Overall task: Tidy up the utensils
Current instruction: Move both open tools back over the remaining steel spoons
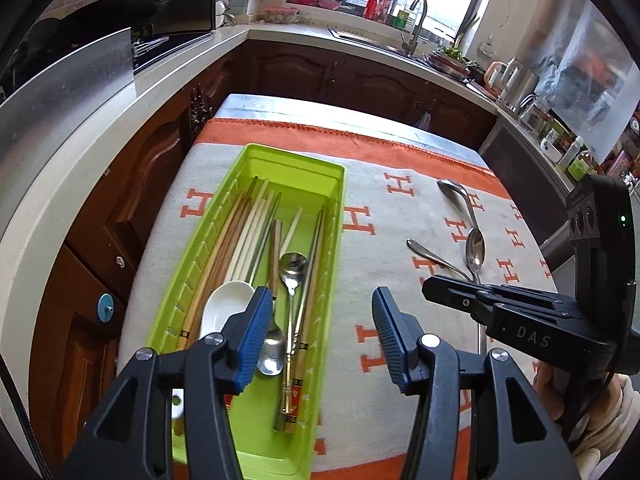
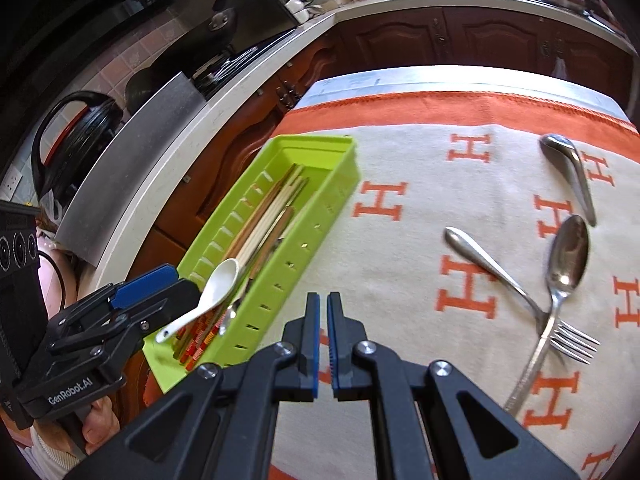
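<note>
A green tray (image 1: 296,160) (image 2: 320,142) lies on the left of the H-patterned cloth (image 1: 400,216). It holds several chopsticks (image 1: 244,236), a white ceramic spoon (image 1: 224,308) (image 2: 208,292) and two metal spoons (image 1: 293,266). My left gripper (image 1: 322,294) (image 2: 182,280) hovers open over the tray's near end, nothing between its pads. On the cloth to the right lie a soup spoon (image 2: 568,168), a table spoon (image 2: 568,256) and a fork (image 2: 492,268), the last two crossing. My right gripper (image 2: 323,298) (image 1: 428,288) is shut and empty, between the tray and these.
The table's left edge runs close beside the tray, with dark wooden cabinets (image 1: 160,168) and a white counter (image 1: 80,184) beyond. A sink with a faucet (image 1: 416,20) is at the back. A black kettle (image 2: 80,132) stands on the left counter.
</note>
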The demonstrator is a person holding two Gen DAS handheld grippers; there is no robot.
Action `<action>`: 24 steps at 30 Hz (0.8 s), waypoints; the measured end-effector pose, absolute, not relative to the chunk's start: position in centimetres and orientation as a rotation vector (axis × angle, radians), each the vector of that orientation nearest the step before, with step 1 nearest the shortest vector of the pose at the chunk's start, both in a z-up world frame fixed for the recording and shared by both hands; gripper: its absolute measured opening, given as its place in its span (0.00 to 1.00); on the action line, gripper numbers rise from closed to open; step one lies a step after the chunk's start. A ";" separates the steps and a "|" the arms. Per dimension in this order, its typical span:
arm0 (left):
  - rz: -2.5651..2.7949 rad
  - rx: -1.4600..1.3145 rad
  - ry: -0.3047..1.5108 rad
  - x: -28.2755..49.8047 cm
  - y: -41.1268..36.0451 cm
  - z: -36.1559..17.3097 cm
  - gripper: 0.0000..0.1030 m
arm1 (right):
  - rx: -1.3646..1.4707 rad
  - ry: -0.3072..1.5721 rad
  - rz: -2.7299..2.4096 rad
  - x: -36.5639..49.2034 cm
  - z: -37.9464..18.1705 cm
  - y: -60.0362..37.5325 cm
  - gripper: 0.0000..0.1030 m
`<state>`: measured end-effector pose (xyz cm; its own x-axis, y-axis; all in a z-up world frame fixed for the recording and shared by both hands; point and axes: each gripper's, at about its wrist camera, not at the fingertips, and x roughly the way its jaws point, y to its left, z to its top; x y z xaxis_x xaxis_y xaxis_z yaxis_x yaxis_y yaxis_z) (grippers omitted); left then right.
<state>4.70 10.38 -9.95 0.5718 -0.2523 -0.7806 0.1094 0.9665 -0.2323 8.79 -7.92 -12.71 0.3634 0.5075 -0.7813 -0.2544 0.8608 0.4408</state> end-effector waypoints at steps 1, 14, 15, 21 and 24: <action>-0.225 -0.158 0.942 4.7 9.8 -9.9 0.49 | 0.271 1.095 0.485 8.7 -12.7 -8.6 0.04; -0.357 -0.058 0.967 6.8 1.0 -9.6 0.51 | 0.337 1.080 0.335 9.3 -13.0 -18.3 0.04; -0.367 -0.055 0.970 7.2 0.3 -9.5 0.52 | 0.347 1.081 0.331 9.5 -13.0 -19.1 0.04; -0.425 -0.067 1.006 9.8 -3.9 -10.1 0.58 | 0.397 1.078 0.305 11.3 -13.0 -23.8 0.07; -0.454 -0.085 1.038 11.4 -6.0 -11.1 0.58 | 0.413 1.073 0.285 12.3 -13.2 -26.2 0.16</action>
